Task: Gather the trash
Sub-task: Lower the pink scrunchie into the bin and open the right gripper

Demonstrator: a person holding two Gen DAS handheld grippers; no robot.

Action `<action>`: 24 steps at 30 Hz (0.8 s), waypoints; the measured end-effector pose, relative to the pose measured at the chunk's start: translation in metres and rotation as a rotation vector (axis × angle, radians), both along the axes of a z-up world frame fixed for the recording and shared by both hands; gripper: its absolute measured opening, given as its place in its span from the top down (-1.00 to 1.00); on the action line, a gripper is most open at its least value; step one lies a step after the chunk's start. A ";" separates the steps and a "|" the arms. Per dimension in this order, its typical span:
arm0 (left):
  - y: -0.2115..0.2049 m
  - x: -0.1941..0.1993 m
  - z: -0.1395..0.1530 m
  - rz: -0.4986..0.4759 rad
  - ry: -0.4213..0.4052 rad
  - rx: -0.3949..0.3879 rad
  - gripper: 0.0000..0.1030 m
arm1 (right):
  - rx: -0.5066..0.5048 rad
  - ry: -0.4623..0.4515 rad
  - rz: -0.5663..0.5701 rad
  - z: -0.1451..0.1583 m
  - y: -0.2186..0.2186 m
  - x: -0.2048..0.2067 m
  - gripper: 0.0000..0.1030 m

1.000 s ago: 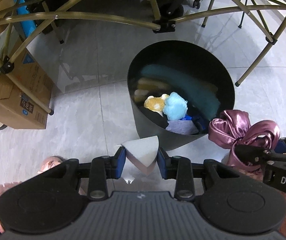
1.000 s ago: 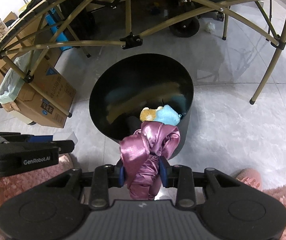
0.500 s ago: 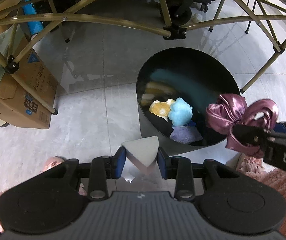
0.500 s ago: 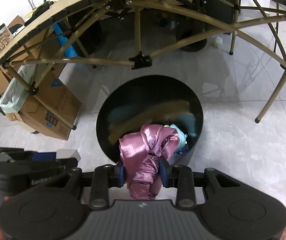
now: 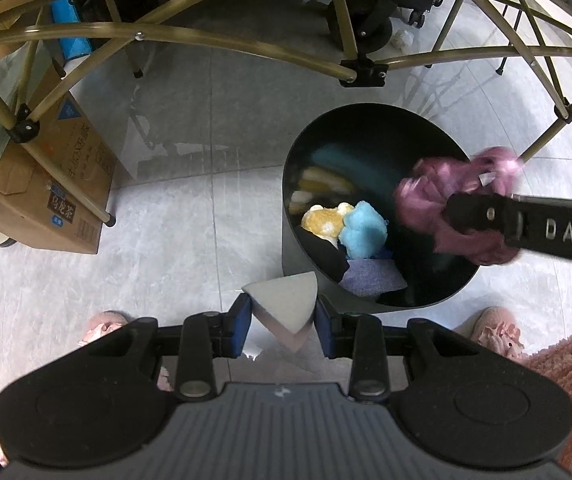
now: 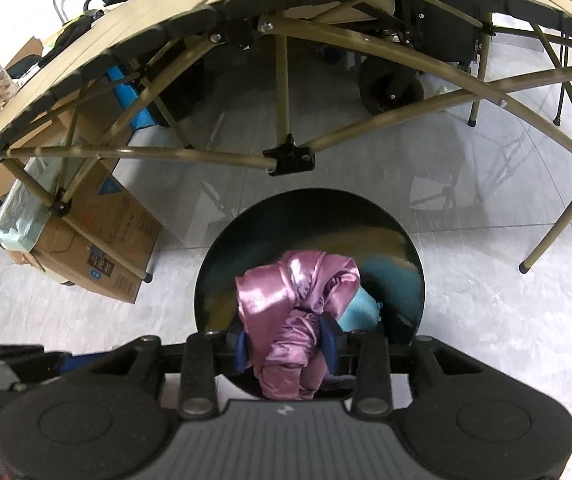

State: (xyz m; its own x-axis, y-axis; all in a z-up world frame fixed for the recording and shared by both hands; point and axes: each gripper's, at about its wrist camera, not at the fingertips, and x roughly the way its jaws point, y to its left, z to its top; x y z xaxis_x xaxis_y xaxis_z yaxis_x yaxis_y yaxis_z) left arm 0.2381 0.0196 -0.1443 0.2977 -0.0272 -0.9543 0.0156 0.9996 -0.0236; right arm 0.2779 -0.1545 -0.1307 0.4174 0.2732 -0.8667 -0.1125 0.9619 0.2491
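Left gripper (image 5: 283,330): clenched on a grey wedge of foam (image 5: 286,306), blue pads pressed to both sides. Held over bare tiled floor (image 5: 173,240), just beside the near wall of the black bin (image 5: 290,248), outside its rim.

Right gripper (image 6: 288,346): jaws opening, pink satin cloth (image 6: 290,304) between the pads, bunched and draped over them. In the right wrist view, cloth positioned directly above the mouth of the bin (image 6: 205,280). In the left wrist view, same cloth (image 5: 438,196) blurred, over the right side of the bin opening, with the right gripper's black finger (image 5: 526,228) entering from the right edge.

Bin contents: blue fluffy lump (image 5: 364,230), yellow fluffy lump (image 5: 322,220) touching it, purple-grey cloth (image 5: 372,278) against the near wall. Deeper items too dark to identify.

Surroundings: bin standing on the floor in front of a folding table frame (image 5: 205,38); cardboard box (image 5: 57,200) at left under the frame. Pink slipper (image 5: 494,330) near the bin on the right, another (image 5: 101,322) at left. Pink shaggy rug (image 5: 566,364) at lower right.
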 end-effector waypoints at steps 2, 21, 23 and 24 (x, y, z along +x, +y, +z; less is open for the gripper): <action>0.001 0.000 0.000 0.005 -0.002 0.002 0.33 | 0.004 -0.007 -0.015 0.001 -0.003 0.003 -0.02; 0.001 0.001 -0.002 0.006 0.005 0.007 0.33 | -0.073 0.010 -0.072 -0.003 -0.012 0.000 -1.00; -0.001 0.001 -0.002 0.001 0.007 0.013 0.33 | -0.084 0.009 -0.074 -0.002 -0.015 -0.002 -1.00; -0.002 0.001 -0.002 -0.004 0.008 0.017 0.33 | -0.093 0.009 -0.079 -0.002 -0.017 -0.002 -1.00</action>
